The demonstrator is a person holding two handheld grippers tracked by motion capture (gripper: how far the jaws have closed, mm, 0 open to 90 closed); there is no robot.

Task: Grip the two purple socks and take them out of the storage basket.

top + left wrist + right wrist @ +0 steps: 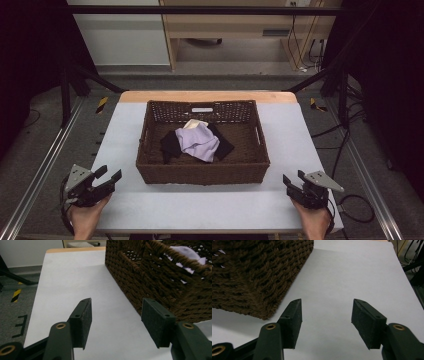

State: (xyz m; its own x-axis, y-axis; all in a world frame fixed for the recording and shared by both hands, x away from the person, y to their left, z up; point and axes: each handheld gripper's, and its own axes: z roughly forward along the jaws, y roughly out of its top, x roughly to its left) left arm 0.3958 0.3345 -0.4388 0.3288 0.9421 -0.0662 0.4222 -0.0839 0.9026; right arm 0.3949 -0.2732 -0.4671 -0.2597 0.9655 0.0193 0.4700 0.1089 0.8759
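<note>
Nothing is begun yet, I think. The left tongs (111, 177) and the right tongs (292, 180) rest released at the near corners of the counter (125, 140), grasping nothing. The clothes (200, 141) lie inside the basket (200, 172) at the counter's middle. Probably a reach into it comes next.

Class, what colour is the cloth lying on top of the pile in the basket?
Pale lilac cloth, over black garments in the brown woven basket; clearest in the high view.
</note>
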